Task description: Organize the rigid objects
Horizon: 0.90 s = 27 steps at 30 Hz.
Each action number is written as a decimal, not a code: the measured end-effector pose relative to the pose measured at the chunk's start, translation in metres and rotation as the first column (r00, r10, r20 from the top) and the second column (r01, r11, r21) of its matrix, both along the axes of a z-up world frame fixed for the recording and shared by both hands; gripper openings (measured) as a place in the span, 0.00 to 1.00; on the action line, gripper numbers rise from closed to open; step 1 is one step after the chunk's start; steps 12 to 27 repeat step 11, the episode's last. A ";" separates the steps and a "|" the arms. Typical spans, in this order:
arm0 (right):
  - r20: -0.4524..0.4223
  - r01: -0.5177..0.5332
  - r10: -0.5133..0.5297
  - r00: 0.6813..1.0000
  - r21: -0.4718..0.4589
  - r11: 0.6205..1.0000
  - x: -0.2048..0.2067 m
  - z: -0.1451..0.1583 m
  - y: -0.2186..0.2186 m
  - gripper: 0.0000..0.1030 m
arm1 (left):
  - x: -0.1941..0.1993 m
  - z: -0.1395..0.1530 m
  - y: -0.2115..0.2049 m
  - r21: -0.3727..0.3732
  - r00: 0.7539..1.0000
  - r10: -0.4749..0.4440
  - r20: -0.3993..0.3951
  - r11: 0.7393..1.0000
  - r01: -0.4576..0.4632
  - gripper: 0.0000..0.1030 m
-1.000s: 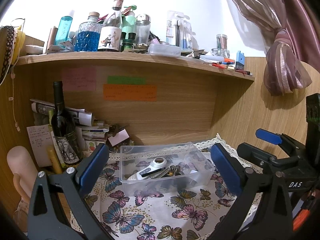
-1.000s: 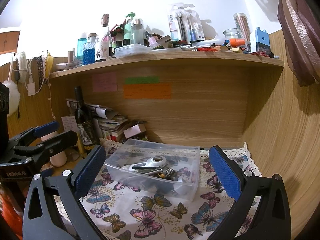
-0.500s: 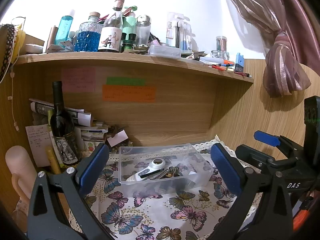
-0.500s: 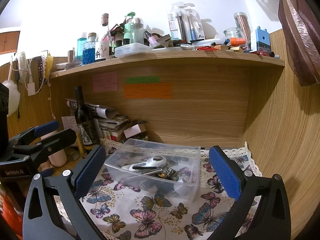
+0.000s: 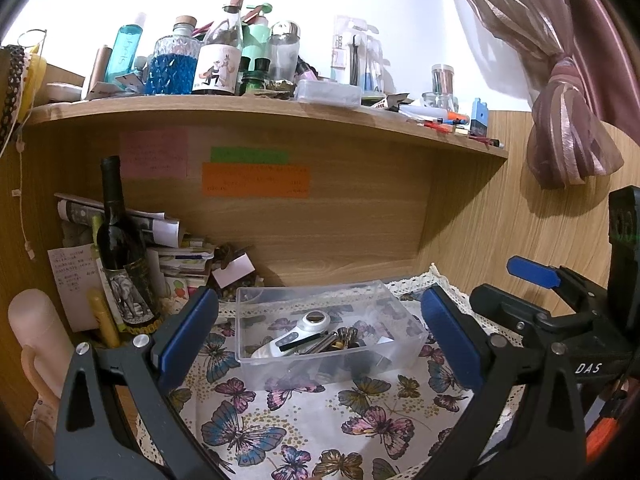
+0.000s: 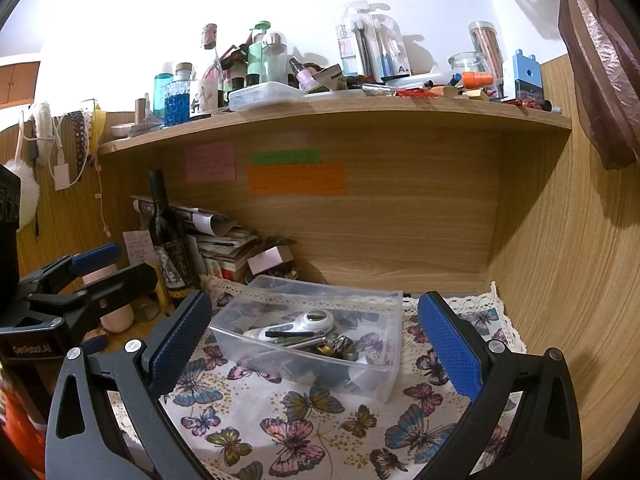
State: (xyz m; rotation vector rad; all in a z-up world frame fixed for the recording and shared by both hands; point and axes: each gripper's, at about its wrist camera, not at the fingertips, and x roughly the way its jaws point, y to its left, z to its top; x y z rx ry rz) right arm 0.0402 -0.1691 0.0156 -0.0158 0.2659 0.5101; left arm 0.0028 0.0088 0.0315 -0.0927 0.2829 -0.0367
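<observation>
A clear plastic box [image 5: 394,316] sits on the butterfly cloth [image 5: 304,432]; it also shows in the right wrist view [image 6: 390,364]. Inside lie a white device with a round lens [image 5: 298,334] [image 6: 308,322], dark pens and several small items. My left gripper [image 5: 320,336] is open and empty, its blue pads either side of the box but short of it. My right gripper [image 6: 314,344] is open and empty, likewise just in front of the box. Each gripper shows at the edge of the other's view: the right one [image 5: 532,276], the left one [image 6: 96,264].
A dark wine bottle [image 5: 120,248] stands back left beside stacked papers [image 5: 176,256] and a pale pink bottle [image 5: 34,336]. A wooden shelf [image 5: 280,110] overhead carries many bottles and a clear case. Wooden walls close the back and right.
Both grippers have drifted slightly; the view has shifted a little. The box and its contents have not moved.
</observation>
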 end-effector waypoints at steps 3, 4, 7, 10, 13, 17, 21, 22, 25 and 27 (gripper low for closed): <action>-0.002 -0.001 0.001 1.000 0.000 1.000 0.001 -0.001 0.000 1.00 | 0.001 -0.001 0.000 0.004 1.000 -0.009 -0.006 1.000 0.009 1.00; -0.002 -0.001 0.001 1.000 0.000 1.000 0.001 -0.001 0.001 1.00 | 0.001 -0.002 0.000 0.004 1.000 -0.013 -0.008 1.000 0.013 1.00; -0.004 -0.002 0.002 1.000 -0.002 1.000 0.001 -0.001 0.001 1.00 | 0.003 -0.002 0.001 -0.001 1.000 -0.026 -0.014 1.000 0.026 1.00; -0.004 -0.003 0.003 1.000 -0.002 1.000 0.002 -0.002 0.001 1.00 | 0.003 -0.003 0.001 -0.003 1.000 -0.025 -0.016 1.000 0.025 1.00; -0.004 -0.002 0.002 1.000 -0.002 1.000 0.002 -0.002 0.002 1.00 | 0.004 -0.003 0.002 -0.002 1.000 -0.024 -0.017 1.000 0.024 1.00; -0.004 -0.002 0.002 1.000 -0.002 1.000 0.002 -0.002 0.002 1.00 | 0.004 -0.003 0.002 -0.002 1.000 -0.024 -0.017 1.000 0.024 1.00; -0.004 -0.002 0.002 1.000 -0.002 1.000 0.002 -0.002 0.002 1.00 | 0.004 -0.003 0.002 -0.002 1.000 -0.024 -0.017 1.000 0.024 1.00; -0.004 -0.002 0.002 1.000 -0.002 1.000 0.002 -0.002 0.002 1.00 | 0.004 -0.003 0.002 -0.002 1.000 -0.024 -0.017 1.000 0.024 1.00; -0.004 -0.002 0.002 1.000 -0.002 1.000 0.002 -0.002 0.002 1.00 | 0.004 -0.003 0.002 -0.002 1.000 -0.024 -0.017 1.000 0.024 1.00; -0.004 -0.002 0.002 1.000 -0.002 1.000 0.002 -0.002 0.002 1.00 | 0.004 -0.003 0.002 -0.002 1.000 -0.024 -0.017 1.000 0.024 1.00</action>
